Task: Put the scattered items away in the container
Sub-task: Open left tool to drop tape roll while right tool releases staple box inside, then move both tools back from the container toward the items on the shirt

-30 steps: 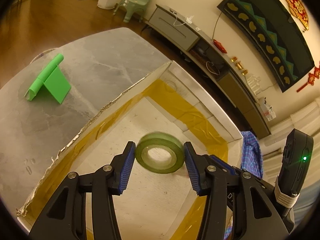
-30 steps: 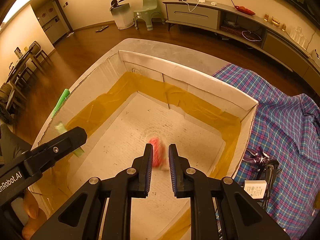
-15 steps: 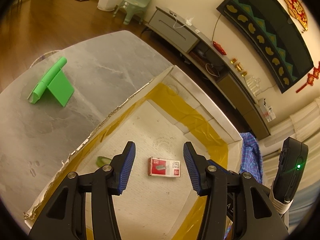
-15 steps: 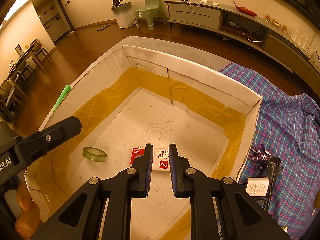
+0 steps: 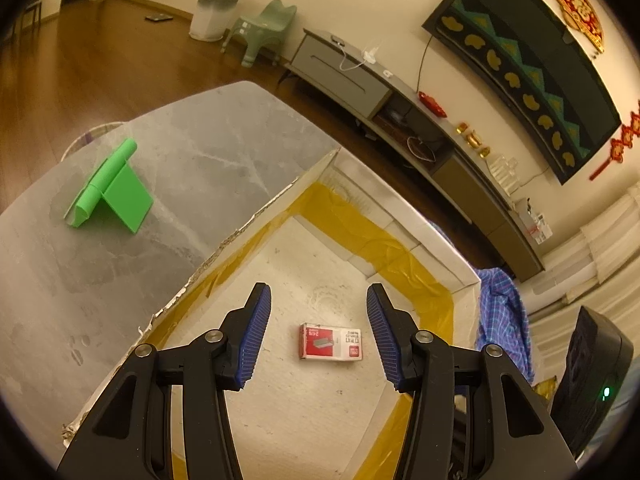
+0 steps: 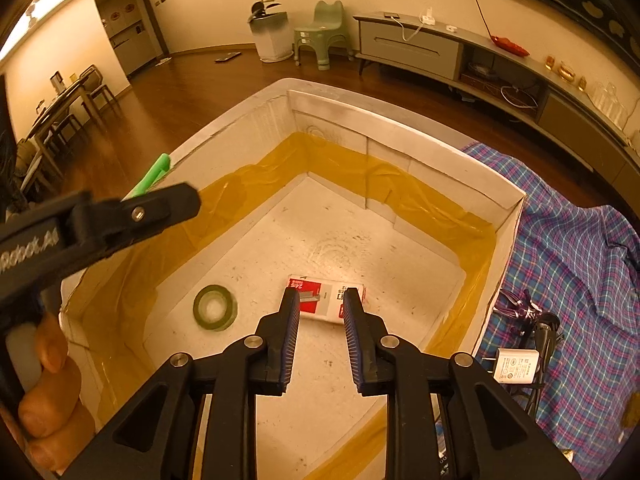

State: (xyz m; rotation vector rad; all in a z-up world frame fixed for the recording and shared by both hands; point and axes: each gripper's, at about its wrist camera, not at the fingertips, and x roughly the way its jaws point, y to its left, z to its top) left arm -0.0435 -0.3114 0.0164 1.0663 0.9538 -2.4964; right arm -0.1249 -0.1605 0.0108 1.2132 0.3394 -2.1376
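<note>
Foam box (image 5: pixel 424 248) with yellow-taped inner seams sits on grey marble bench (image 5: pixel 168 152), both claws hovering above its open top. Left claw (image 5: pixel 318 334) released, blue-ribbed pads wide apart, nothing between them. Right claw (image 6: pixel 320 334) also released, narrower gap, nothing gripped.

Staple box (image 5: pixel 331 341), red and white, lies flat on the foam box floor near the middle; in the right wrist view (image 6: pixel 326 300) its near edge is partly hidden behind the right claw fingertips. Green tape roll (image 6: pixel 215 307) lies flat on the floor left of the staple box, apart from it, close to the left wall. Only the right wrist view shows the roll; in the left wrist view it falls behind the left claw's own arm.

Green phone stand (image 5: pixel 110 188) stands on the bench outside the box, well apart from the wall; full shape visible only in the left wrist view, while the right wrist view catches just a green tip (image 6: pixel 154 172) over the box rim behind the left claw's body.

Right wrist view alone shows the plaid cloth (image 6: pixel 576 264) spread right of the box, with a white charger (image 6: pixel 514 366) and dark cables on it, plus the person's fingers (image 6: pixel 48 396) wrapped on the left claw handle. Left wrist view gets only a sliver of the cloth.
</note>
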